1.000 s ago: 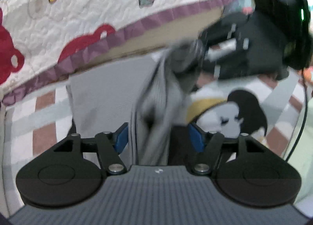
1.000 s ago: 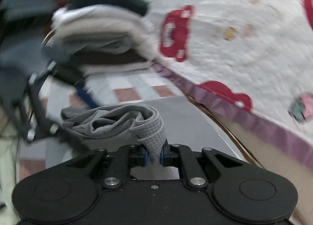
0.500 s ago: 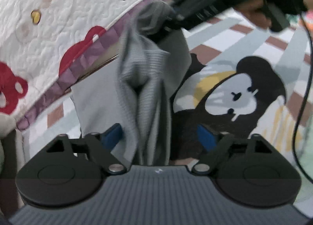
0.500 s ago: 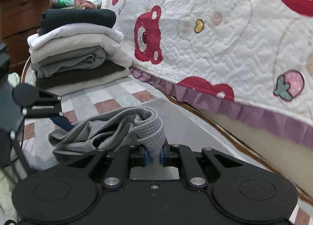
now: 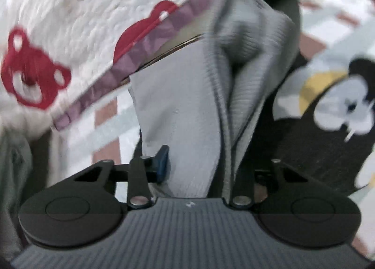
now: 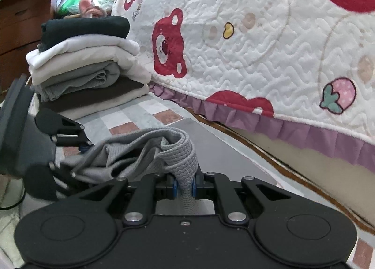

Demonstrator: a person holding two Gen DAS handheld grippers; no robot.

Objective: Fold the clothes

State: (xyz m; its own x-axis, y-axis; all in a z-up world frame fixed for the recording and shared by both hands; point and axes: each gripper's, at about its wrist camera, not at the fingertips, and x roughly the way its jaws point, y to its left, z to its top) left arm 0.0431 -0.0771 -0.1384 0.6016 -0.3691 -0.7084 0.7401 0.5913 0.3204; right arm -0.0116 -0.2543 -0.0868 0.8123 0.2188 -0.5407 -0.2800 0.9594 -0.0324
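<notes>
Hiding left gripper's [image 5: 206, 163] right finger: grey garment [image 5: 236, 95].

L gripper [image 5: 206, 166] right finger hidden behind garment [image 5: 236, 86].

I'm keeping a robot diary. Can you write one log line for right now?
right hand-held gripper: shut on grey garment | left hand-held gripper: open around it | folded stack: behind
</notes>
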